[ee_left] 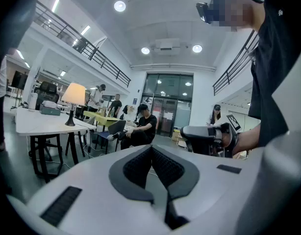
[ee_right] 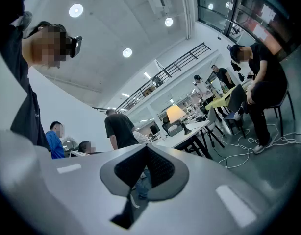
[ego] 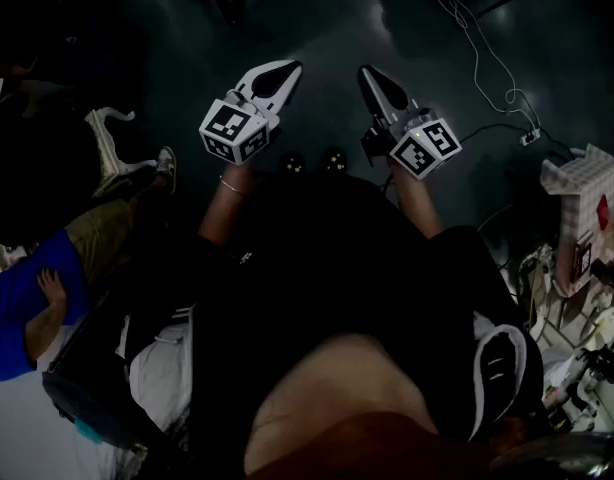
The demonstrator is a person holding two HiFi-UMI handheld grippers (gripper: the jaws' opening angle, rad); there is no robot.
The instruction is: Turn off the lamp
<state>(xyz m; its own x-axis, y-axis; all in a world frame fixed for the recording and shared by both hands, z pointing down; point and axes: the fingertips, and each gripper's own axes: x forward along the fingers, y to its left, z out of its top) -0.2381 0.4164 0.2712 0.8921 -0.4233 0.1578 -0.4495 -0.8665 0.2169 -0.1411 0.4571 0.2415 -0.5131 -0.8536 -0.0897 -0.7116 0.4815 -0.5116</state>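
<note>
The lamp, lit, with a cream shade and a dark base, stands on a white table far off at the left of the left gripper view. In the right gripper view the lamp stands on the same table, also far away. My left gripper and right gripper are held side by side above the dark floor, well short of the lamp. The left gripper's jaws meet with nothing between them. The right gripper's jaws are shut and empty too.
A person in black sits on a chair beyond the table. Another person stands nearby. Cables trail across the floor. A cardboard box stands at the right. A person in blue sits at the left.
</note>
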